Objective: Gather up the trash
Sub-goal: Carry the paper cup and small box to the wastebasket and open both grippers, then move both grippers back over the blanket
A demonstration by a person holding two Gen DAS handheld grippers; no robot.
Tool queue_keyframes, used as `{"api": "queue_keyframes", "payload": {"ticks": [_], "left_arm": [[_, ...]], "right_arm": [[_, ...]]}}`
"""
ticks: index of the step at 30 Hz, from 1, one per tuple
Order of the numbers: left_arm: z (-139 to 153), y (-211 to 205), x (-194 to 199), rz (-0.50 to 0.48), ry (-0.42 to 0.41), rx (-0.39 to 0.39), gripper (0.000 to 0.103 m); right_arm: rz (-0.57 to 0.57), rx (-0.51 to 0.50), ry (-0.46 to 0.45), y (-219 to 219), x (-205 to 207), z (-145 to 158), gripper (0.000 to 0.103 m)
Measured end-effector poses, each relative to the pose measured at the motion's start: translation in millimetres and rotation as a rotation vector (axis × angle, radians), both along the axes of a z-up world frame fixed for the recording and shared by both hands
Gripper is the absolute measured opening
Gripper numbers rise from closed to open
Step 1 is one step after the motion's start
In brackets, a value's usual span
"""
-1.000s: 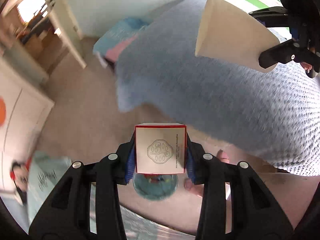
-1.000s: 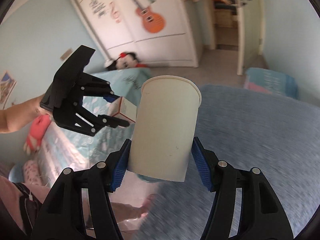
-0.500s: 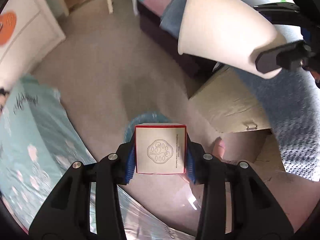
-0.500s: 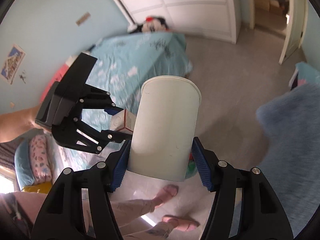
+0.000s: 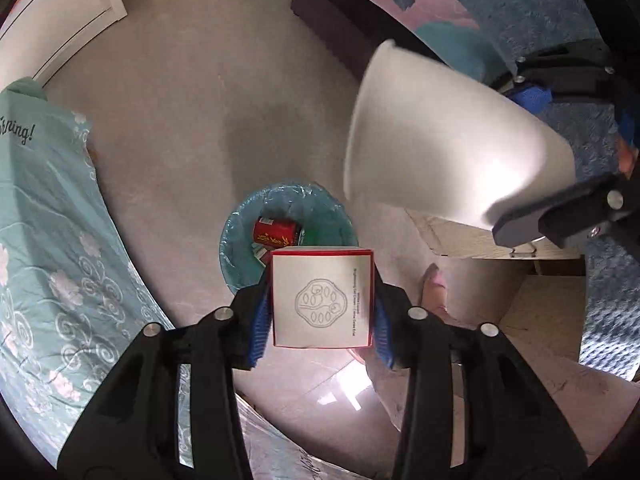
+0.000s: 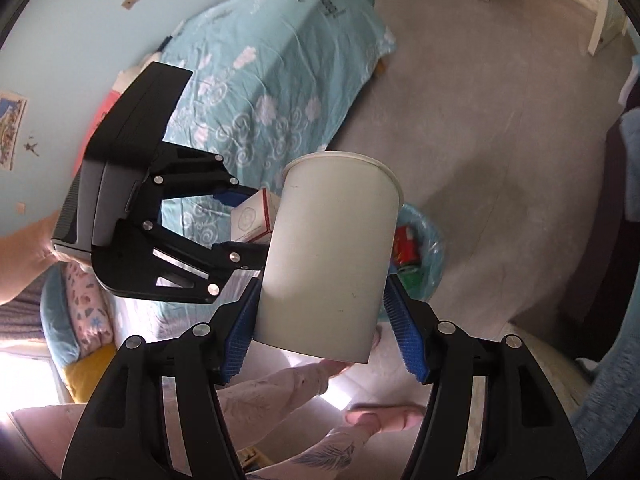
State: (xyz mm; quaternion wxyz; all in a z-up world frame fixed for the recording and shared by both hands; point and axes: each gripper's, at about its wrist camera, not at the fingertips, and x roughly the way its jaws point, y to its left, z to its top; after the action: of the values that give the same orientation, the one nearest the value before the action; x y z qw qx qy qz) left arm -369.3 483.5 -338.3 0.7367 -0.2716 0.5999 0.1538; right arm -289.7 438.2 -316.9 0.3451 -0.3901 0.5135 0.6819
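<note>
- We carry trash: left gripper (image 5: 322, 300) clamps the carton (image 5: 322, 300); right gripper (image 6: 324, 316) clamps the paper cup (image 6: 328, 256).
- Next, we centre both over the bin (image 5: 240, 232) at 12 o'clock, then release.

box (image 5: 322, 298) lower centre, left wrist view: small sideways print beside an oval emblem, too small to read | bedspread (image 5: 44, 216) left edge: cursive word ending "…rning!" | can (image 5: 277, 233) in bin, centre: yellow script on red, unreadable | bedspread, top of right wrist view: dark lettering, blurred
</note>
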Motion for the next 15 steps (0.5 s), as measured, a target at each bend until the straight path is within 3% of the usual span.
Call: {"api": "queue_keyframes", "payload": {"ticks": [1, 5, 8, 10, 15], "left_arm": [[-3, -2, 0, -0.004, 0.005, -0.005, 0.06], [-24, -7, -6, -0.003, 0.056, -0.018, 0.061], [-21, -9, -14, 0.01, 0.062, -0.023, 0.061], [-16, -11, -17, 0.007, 0.069, 0.001, 0.065], [11, -14, -20, 0.001, 0.105, 0.122, 0.075]], "right_arm": [[-0.002, 0.0, 0.0, -1, 0, -4, 0.066], [-0.016, -0.01, -0.022, 0, 7, -12, 0.071], [-0.029, -0.006, -0.028, -5, 13, -6, 0.072], [-0.028, 0.0, -0.034, -8, 14, -3, 0.079], [-0.043, 0.043, 0.008, -15, 22, 27, 0.08]]}}
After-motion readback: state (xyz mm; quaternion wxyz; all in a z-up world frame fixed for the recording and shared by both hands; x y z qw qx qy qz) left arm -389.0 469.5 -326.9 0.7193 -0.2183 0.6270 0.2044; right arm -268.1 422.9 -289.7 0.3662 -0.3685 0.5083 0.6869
